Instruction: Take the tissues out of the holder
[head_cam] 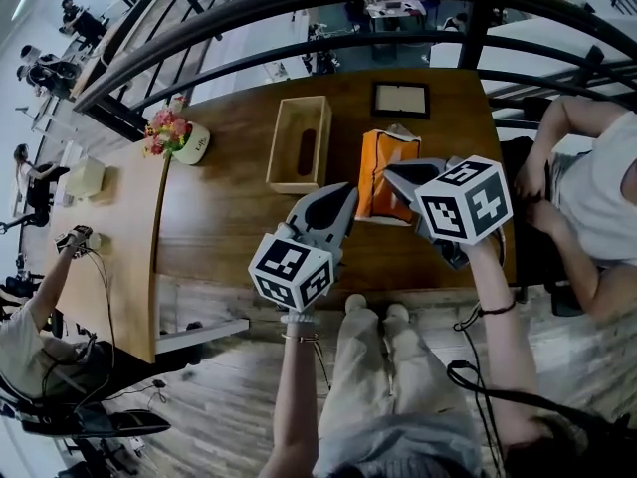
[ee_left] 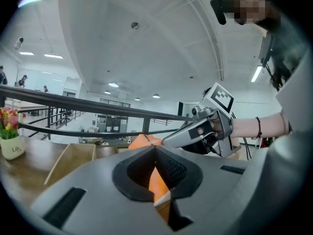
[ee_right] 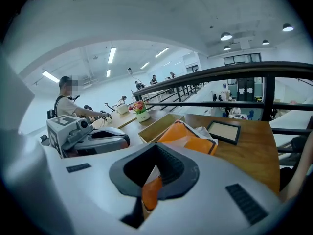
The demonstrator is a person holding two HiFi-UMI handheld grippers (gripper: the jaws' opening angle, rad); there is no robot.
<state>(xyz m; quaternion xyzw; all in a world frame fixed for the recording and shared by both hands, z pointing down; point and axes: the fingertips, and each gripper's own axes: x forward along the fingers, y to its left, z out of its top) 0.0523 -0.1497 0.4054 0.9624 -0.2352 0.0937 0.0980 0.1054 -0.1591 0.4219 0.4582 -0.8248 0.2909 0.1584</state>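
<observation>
Tissue pack (head_cam: pixel 374 177), orange with white paper showing at its torn top, sits out of the holder on the wooden table (head_cam: pixel 229 232), caught between the two grippers. The left gripper (ee_left: pixel 156 153) has its jaws drawn together on the pack's near left edge, and a strip of orange wrapper shows pinched between the dark pads. The right gripper (ee_right: pixel 156 151) is likewise closed on the pack from the other side, with a fold of orange and white film between its pads. In the head view the two gripper tips sit close together at the pack, the left one at its left edge and the right one over its near right part, each marker cube toward the person. Just beyond the left gripper, to the left of the pack and apart from it, lies the wooden holder (head_cam: pixel 284 147), open side up, with an oval slot showing in its floor and nothing in it. Beyond the right gripper, past the pack, a dark picture frame (head_cam: pixel 401 100) lies flat. Farther left of the left gripper a white pot of flowers (head_cam: pixel 189 145) stands near the table's corner, and a black railing (head_cam: pixel 299 8) curves behind the table
</observation>
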